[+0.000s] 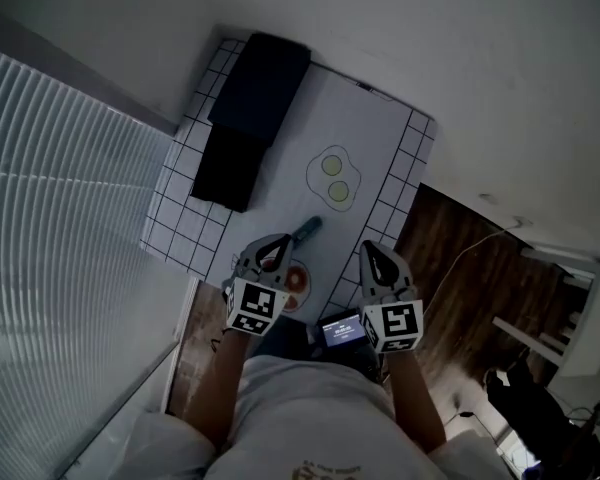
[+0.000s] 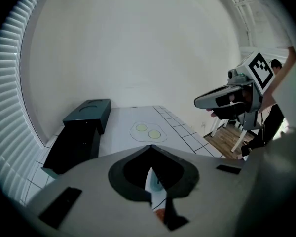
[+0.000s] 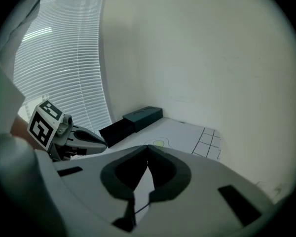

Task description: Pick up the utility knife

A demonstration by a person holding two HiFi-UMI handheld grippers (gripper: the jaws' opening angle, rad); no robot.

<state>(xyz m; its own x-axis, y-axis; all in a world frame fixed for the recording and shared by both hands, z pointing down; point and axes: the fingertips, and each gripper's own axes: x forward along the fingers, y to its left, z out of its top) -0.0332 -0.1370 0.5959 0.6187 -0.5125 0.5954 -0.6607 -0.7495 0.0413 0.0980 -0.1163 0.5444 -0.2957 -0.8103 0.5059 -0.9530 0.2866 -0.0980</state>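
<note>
Approach is the step in hand, by my judgement, as neither claw touches the utility knife (image 1: 310, 230). It lies on the near part of the white table (image 1: 380, 158). Its teal body is just beyond the tip of the left gripper (image 1: 275, 248) and on the near side of the fried-egg mat (image 1: 334, 176). An orange round item (image 1: 296, 280) shows just beside that gripper.

The left gripper's jaws are pressed together with nothing between them. The right gripper (image 1: 377, 256) likewise has its jaws meeting at the tips, empty.

To do the step well, the chosen claw must first be spread wider than the knife body. It should then be lowered astride the narrow width, pads on the flanks and clear of the blade end (which end carries the blade cannot be told). A grip near mid-length should stop the knife tipping.

Pose: both hands are held side by side at the near table edge, forearms extended from the body. Both grippers pitch forward and downward toward the far black boxes (image 1: 250, 118), marker cubes facing up. The right gripper stands right of the knife, apart from it.
</note>
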